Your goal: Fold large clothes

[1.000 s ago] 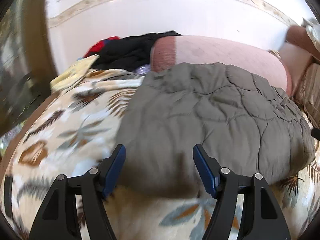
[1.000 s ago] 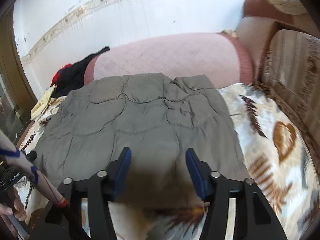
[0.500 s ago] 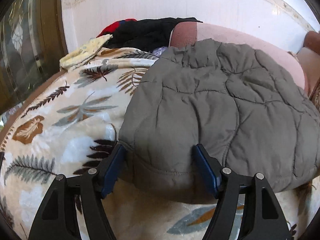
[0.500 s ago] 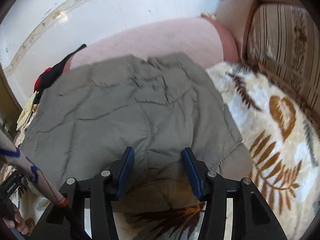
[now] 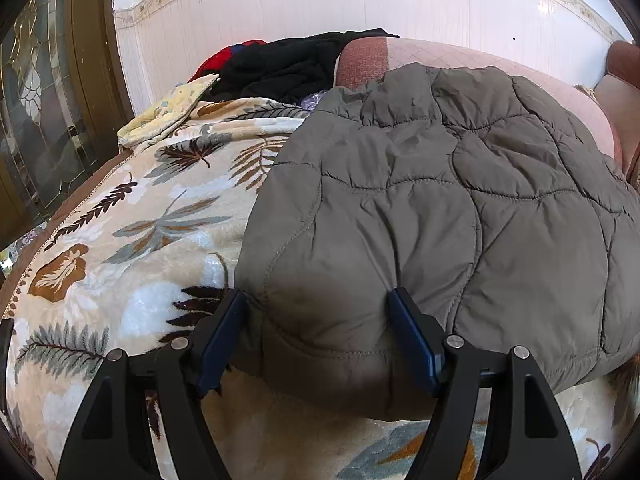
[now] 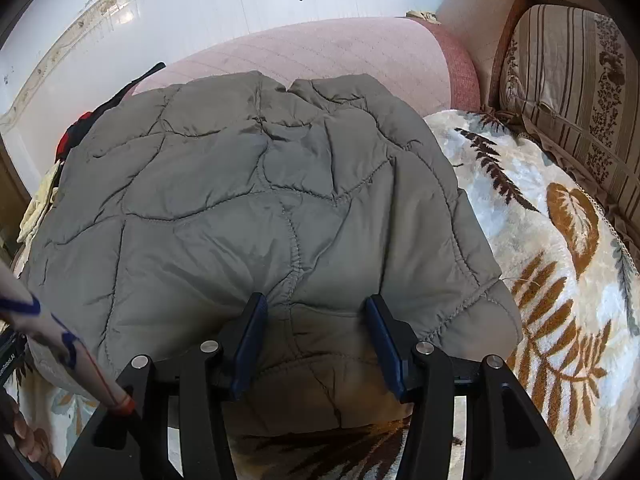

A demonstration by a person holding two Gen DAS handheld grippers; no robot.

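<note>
A grey quilted jacket (image 5: pixel 460 200) lies spread on a leaf-patterned blanket (image 5: pixel 140 240). Its near edge is thick and doubled over. My left gripper (image 5: pixel 316 296) is shut on the jacket's near left corner, and the puffy fabric bulges between the blue pads. In the right wrist view the same jacket (image 6: pixel 260 184) fills the middle. My right gripper (image 6: pixel 315 300) is shut on the near edge close to the right corner, with a puckered seam running in between its fingers. Both grips are wide, and both gripped edges sit low on the blanket.
Black and red clothes (image 5: pixel 288 64) and a pale yellow cloth (image 5: pixel 168 116) are piled at the far left. Behind the jacket is a pink padded surface (image 6: pixel 320 52), then a white wall. A striped cushion (image 6: pixel 568 92) lines the right side. A patterned sleeve (image 6: pixel 52 336) crosses the lower left.
Both grippers have come down and tilted lower, with the jacket's near edge staying between their fingers. That edge now rests on the blanket. Little has moved in the last half second.
</note>
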